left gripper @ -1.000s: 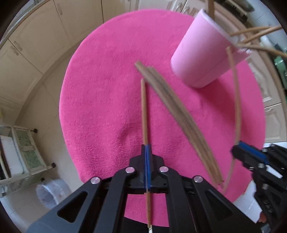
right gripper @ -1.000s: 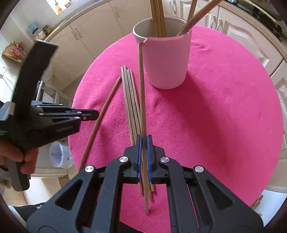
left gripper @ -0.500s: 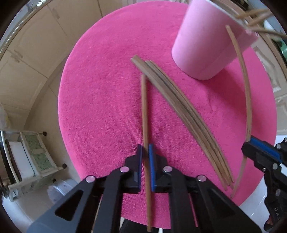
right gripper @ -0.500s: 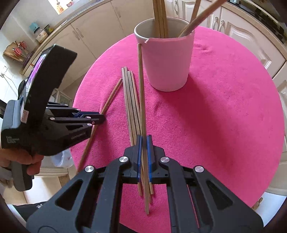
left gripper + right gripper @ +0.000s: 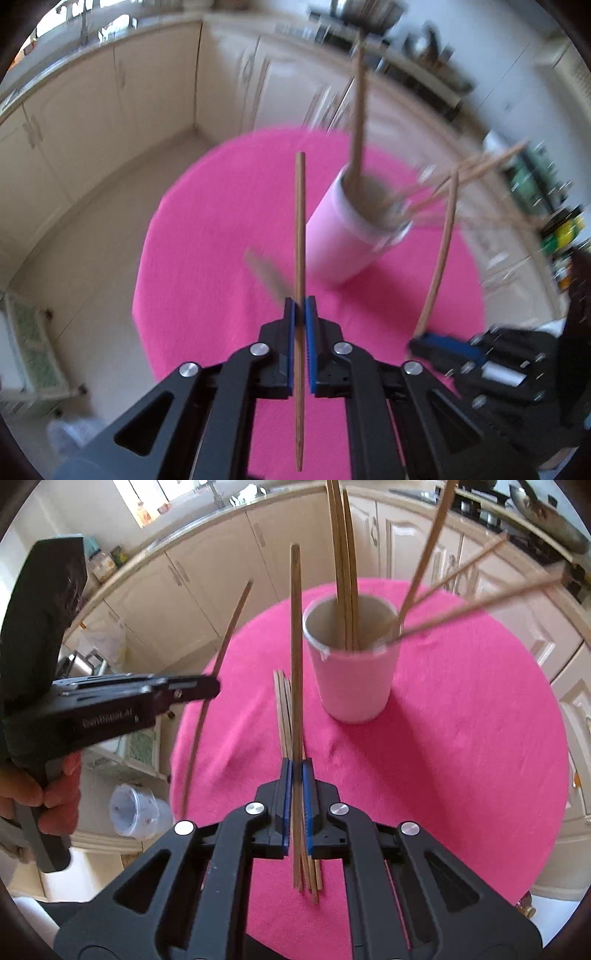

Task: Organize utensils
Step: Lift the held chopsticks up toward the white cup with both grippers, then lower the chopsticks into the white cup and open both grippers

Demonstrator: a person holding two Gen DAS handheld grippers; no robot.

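Note:
A pink cup (image 5: 352, 672) (image 5: 351, 236) stands on the round pink cloth (image 5: 461, 720) and holds several wooden chopsticks. My left gripper (image 5: 300, 306) is shut on one chopstick (image 5: 300, 221), lifted off the cloth and tilted up left of the cup; it also shows in the right wrist view (image 5: 214, 690) with its chopstick (image 5: 221, 653). My right gripper (image 5: 296, 771) is shut on another chopstick (image 5: 295, 646), raised near the cup's left side; it shows in the left wrist view (image 5: 421, 341) with its chopstick (image 5: 441, 251). Several chopsticks (image 5: 282, 709) lie on the cloth.
Cream kitchen cabinets (image 5: 221, 561) curve around behind the table. A clear plastic container (image 5: 133, 812) sits on the floor at the left. A small rack (image 5: 29, 339) stands at the lower left of the left wrist view. Bottles (image 5: 561, 229) stand at the right.
Both grippers have lifted and tilted their chopsticks up off the cloth toward the cup. The left gripper, slightly open half a second ago, now grips its chopstick.

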